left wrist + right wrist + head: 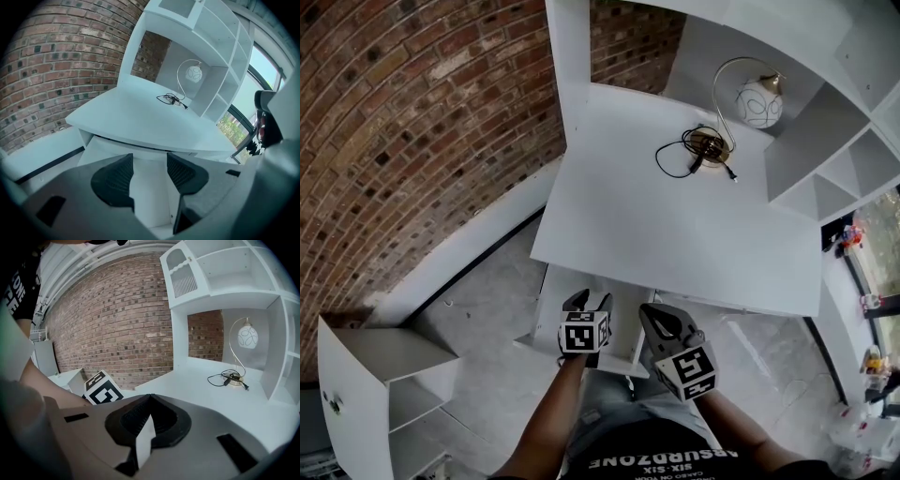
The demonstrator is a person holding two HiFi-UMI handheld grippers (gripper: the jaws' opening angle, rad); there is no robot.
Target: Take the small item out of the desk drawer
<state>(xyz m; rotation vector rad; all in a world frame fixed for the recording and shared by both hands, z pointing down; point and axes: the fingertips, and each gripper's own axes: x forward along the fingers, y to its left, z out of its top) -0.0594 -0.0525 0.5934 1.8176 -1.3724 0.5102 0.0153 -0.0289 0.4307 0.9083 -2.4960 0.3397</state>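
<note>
Right gripper (150, 403) jaws pinch item (145, 439), maybe card.

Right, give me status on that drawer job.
Left gripper open, over the open drawer. Right gripper shut on a thin white piece, likely the small item. Nothing blocking; lamp sits far back on the desk.

Only readable print is on the person's black T-shirt (656, 450): big white letters that look like "ABSURDZONE", with "SIX·SIX" under it. The tinier line below is illegible.
</note>
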